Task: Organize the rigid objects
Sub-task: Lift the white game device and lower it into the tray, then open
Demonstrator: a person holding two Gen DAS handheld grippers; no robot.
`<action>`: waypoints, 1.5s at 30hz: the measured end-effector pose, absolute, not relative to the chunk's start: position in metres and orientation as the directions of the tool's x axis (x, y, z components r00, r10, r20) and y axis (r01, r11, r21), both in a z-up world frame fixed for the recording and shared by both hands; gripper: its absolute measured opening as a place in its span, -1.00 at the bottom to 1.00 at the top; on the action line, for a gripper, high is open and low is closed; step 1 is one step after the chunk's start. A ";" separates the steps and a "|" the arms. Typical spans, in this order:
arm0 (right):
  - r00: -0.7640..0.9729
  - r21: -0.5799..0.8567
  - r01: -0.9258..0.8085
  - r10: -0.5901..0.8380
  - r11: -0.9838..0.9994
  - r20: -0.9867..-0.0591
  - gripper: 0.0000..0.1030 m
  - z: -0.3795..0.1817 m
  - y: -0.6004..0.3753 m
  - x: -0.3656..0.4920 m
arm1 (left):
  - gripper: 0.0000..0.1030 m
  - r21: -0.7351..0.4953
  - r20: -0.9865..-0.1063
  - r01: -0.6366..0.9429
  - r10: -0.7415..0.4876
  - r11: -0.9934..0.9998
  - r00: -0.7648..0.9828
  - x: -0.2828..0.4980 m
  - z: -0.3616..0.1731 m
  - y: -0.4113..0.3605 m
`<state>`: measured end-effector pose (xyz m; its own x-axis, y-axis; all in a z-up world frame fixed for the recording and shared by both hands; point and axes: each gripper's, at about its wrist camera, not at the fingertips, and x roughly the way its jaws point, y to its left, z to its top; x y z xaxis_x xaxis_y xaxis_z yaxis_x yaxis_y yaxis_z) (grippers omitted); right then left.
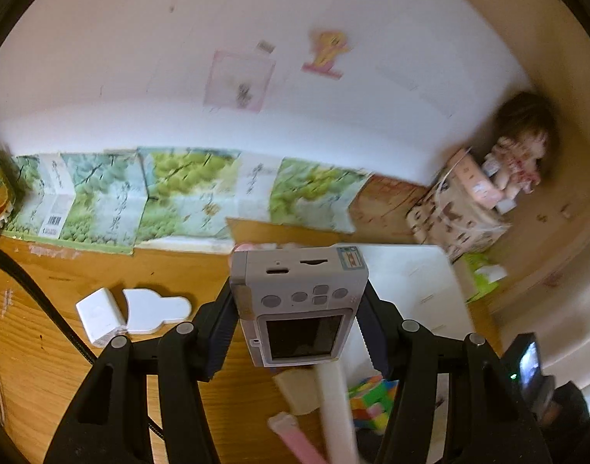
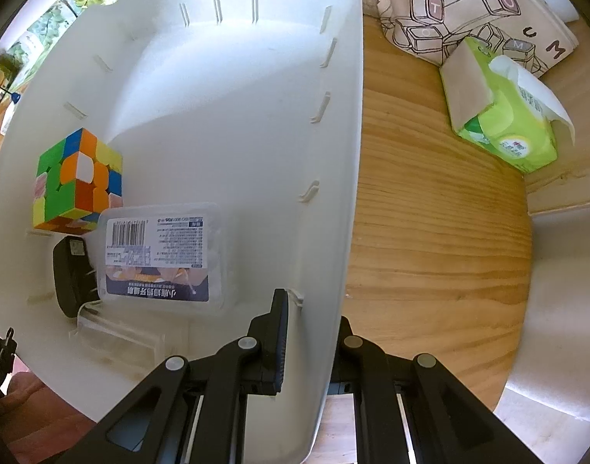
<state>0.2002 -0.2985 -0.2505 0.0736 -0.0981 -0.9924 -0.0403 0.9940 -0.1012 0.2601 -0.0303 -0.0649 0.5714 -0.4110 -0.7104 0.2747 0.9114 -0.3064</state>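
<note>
My left gripper (image 1: 299,309) is shut on a small grey camera-like device (image 1: 300,309) with a screen and round buttons, held up above the wooden table (image 1: 43,367). The white plastic bin (image 1: 407,282) lies below and to the right of it. In the right wrist view my right gripper (image 2: 310,332) is shut on the bin's side wall (image 2: 325,232), one finger (image 2: 277,340) inside, the other outside and mostly hidden. Inside the bin (image 2: 217,116) lie a colour cube (image 2: 78,181), a clear labelled box (image 2: 159,259), a black adapter (image 2: 72,274) and a clear holder (image 2: 117,336).
A white charger block (image 1: 99,319) and a white cloud-shaped piece (image 1: 155,309) lie on the table at left. A green tissue pack (image 2: 503,116) and a printed canvas bag (image 2: 469,11) sit right of the bin. Grape-print cardboard (image 1: 171,193) lines the wall, with a doll (image 1: 519,162) in the corner.
</note>
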 end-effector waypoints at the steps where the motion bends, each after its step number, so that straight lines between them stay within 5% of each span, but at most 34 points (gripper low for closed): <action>1: 0.075 -0.101 -0.042 -0.098 0.994 -0.992 -0.74 -0.250 -0.298 0.199 | 0.19 -0.325 -0.693 0.291 -0.436 0.900 0.574 0.256 -0.061 -0.033; 15: 0.081 -0.113 -0.057 -0.108 0.992 -0.991 -0.74 -0.250 -0.290 0.199 | 0.19 -0.447 -0.599 0.395 -0.597 0.802 0.534 0.232 -0.045 -0.077; 45: 0.074 -0.118 -0.061 -0.113 0.991 -0.991 -0.74 -0.256 -0.290 0.201 | 0.27 -0.325 -0.783 0.516 -0.531 0.793 0.324 0.174 -0.105 -0.179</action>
